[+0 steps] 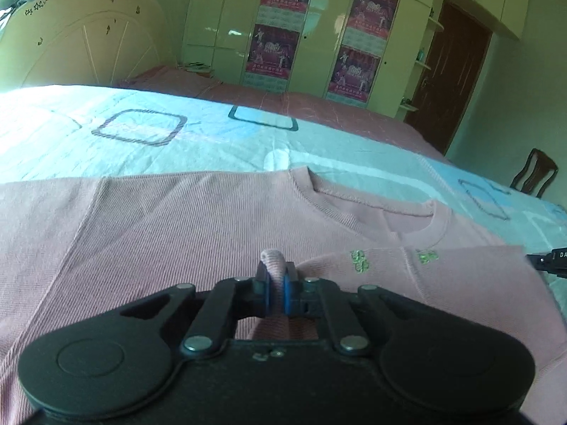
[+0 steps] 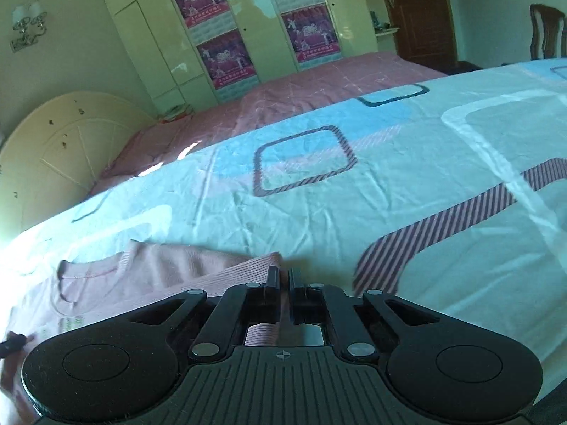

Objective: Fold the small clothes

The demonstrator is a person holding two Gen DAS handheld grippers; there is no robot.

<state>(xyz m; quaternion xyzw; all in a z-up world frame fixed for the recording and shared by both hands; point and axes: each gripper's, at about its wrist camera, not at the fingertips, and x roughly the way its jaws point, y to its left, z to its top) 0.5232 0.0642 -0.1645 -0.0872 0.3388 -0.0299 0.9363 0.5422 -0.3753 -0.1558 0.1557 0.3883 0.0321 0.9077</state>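
Note:
A small pink ribbed sweater [image 1: 184,226] lies flat on the bed, its collar [image 1: 372,205] toward the far side. One part is folded over its right side, showing green embroidery [image 1: 359,260]. My left gripper [image 1: 275,276] is shut on a pinch of the pink fabric near the sweater's middle. In the right wrist view the sweater [image 2: 170,276] lies at lower left. My right gripper [image 2: 282,276] is shut on the ribbed edge of the sweater. The right gripper's tip also shows at the right edge of the left wrist view [image 1: 549,262].
The bed carries a light blue sheet [image 2: 389,184] with square patterns, and a pink cover [image 1: 319,106] beyond it. A cream headboard [image 1: 81,42], a wardrobe with posters [image 1: 283,28], a brown door [image 1: 453,71] and a wooden chair [image 1: 535,173] stand around.

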